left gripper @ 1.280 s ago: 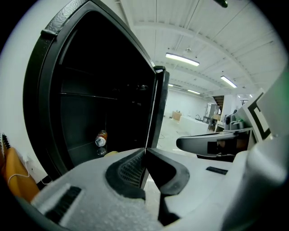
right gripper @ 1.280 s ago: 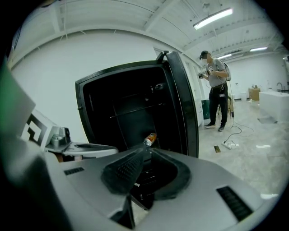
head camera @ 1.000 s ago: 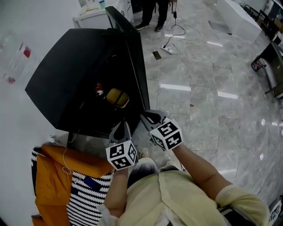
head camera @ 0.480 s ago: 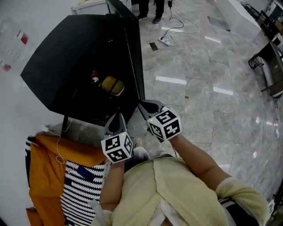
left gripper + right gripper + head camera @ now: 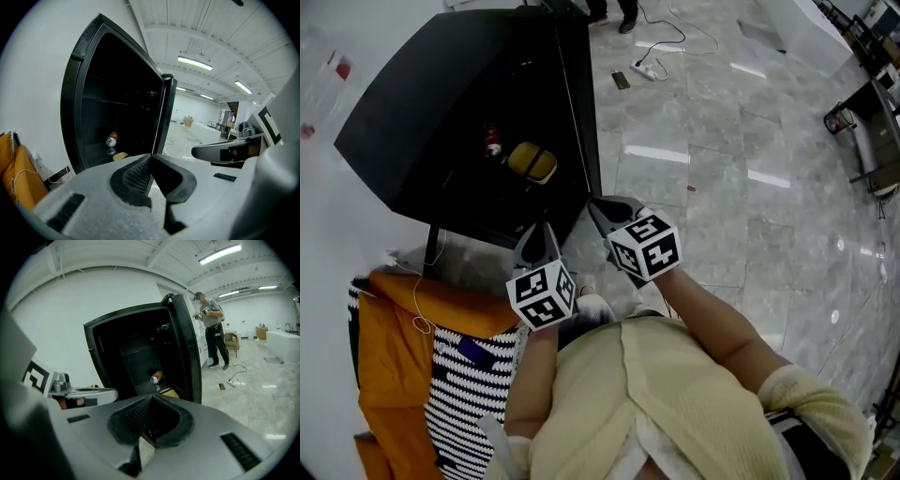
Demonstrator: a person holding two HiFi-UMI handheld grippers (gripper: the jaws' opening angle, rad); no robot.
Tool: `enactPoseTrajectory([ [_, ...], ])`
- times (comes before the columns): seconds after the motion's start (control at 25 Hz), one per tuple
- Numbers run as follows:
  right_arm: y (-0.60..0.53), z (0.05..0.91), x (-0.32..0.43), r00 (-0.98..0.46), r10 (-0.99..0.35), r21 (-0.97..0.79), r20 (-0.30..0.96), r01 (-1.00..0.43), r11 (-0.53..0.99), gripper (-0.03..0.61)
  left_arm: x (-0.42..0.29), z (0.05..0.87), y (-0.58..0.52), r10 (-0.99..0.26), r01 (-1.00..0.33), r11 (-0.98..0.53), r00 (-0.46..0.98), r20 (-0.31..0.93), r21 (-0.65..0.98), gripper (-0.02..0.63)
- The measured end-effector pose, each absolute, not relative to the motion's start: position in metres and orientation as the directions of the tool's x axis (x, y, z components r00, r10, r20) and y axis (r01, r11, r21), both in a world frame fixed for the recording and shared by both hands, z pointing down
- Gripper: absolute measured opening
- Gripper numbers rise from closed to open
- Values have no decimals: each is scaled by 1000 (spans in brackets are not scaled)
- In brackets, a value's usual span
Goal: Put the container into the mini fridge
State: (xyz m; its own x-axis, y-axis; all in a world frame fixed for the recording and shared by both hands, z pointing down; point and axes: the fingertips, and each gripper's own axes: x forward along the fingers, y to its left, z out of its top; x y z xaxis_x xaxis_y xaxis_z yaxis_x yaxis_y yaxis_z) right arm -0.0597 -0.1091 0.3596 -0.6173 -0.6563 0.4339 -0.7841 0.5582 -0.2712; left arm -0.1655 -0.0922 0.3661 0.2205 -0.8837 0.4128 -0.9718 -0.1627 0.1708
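The black mini fridge stands ahead of both grippers, its door swung wide open ahead of the right one, so the dark interior faces the jaws. To the left of the left gripper lies an orange cloth over a black-and-white striped fabric. Beyond the door, far ahead of the right gripper, a person stands on the marble floor. The left gripper and the right gripper are held side by side, just short of the fridge opening. Each has its jaws pressed together with nothing between them. The yellow container rests on a shelf inside the fridge, ahead of the left gripper's tips. A drink can lies on its side just beyond it and a little further left. With the container inside and both grippers empty, the placing looks done. What seems left is to swing the door shut, if the task calls for that. By count: one fridge with one door, one person, two grippers, one container and one can.
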Motion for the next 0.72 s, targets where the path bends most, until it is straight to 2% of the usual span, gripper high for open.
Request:
enactPoseTrajectory([
  [0.72,-105,371,-62,-613,-637,-290,468,-787,545,29,-173,374,-88,-873,-974,-158,214,439,160,23],
])
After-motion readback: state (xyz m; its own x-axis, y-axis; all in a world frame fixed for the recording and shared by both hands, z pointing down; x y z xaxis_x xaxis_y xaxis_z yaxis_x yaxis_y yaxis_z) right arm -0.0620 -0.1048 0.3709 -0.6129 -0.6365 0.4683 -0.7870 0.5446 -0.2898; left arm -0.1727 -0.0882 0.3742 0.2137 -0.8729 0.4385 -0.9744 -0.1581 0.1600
